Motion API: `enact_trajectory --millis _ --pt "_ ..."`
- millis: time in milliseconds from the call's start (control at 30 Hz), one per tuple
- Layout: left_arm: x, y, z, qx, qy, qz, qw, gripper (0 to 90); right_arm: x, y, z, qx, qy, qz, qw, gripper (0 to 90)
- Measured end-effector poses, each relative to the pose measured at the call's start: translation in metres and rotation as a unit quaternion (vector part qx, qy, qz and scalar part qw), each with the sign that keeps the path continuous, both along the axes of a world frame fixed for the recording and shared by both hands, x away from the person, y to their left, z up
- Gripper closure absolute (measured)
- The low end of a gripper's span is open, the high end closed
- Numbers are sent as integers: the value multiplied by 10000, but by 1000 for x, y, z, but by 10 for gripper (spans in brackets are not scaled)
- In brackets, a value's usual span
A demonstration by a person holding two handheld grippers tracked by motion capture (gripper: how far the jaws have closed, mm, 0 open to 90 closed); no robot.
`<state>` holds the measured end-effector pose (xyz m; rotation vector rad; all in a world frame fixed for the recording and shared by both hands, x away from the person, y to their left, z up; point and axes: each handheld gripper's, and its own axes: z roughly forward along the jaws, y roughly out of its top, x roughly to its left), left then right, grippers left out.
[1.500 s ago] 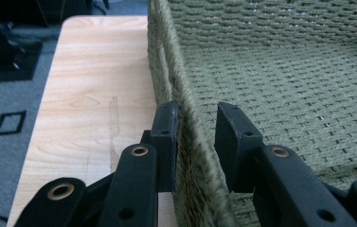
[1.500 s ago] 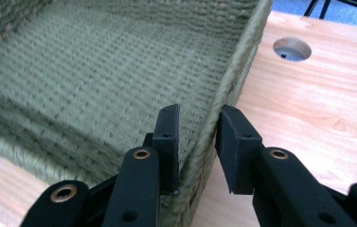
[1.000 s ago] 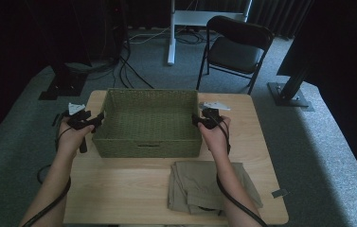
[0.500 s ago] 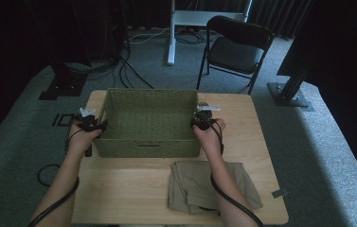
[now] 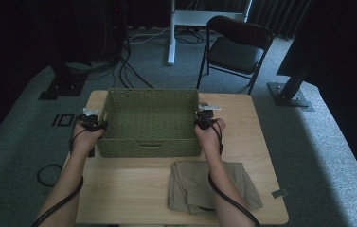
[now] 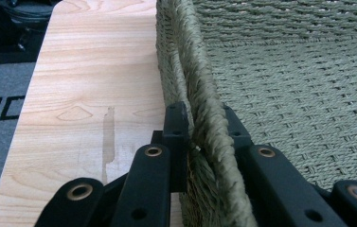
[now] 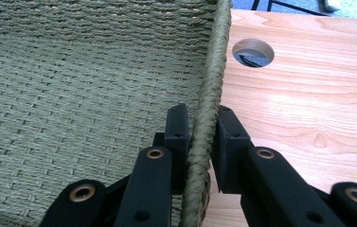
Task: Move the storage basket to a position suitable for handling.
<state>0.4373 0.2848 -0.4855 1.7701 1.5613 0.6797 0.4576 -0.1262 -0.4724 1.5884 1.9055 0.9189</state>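
Both grippers clamp the rectangular green woven basket (image 5: 150,124) on the pale wooden desk (image 5: 256,142): left gripper (image 6: 204,137) and right gripper (image 7: 203,127) each have just closed jaws astride opposite side rims, apparently for a balanced two-handed lift.

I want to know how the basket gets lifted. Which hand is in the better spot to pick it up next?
Neither beats the other. The left gripper pinches the basket's left rim and the right gripper pinches its right rim, so probably both lift together.
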Motion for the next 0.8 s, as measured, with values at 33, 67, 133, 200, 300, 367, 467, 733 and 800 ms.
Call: enact_trajectory --millis 33,67,133,200,300,367,467,733,800 --pt "0 -2 -1 9 -49 -17 10000 789 -1 0 0 -47 -23 -7 10000 785" --pt "0 -2 -1 1 -61 -15 10000 789 -1 -1 -1 -81 -51 -10 10000 785" --pt "0 -4 -1 -10 -102 -28 9999 789 -2 -3 -1 -4 -44 -40 10000 786" --pt "0 -5 -1 -13 -108 -25 9999 789 -2 -4 -1 -33 -59 -45 10000 786" --pt "0 -9 -1 3 -132 -63 9999 789 -3 -8 -1 -61 -68 -63 9999 787" --pt "1 -12 -1 -3 -134 -86 9999 789 -3 -9 -1 -47 -57 -67 10000 786" --pt "3 -16 -2 -9 -151 -102 9998 789 -3 -16 -1 -51 -66 -105 9999 787" --pt "6 -31 -2 36 -173 -229 9996 789 -6 -29 -1 -103 -67 -185 9998 788" --pt "7 -34 -1 54 -160 -252 9995 790 -6 -29 -1 -103 -67 -185 9998 788"
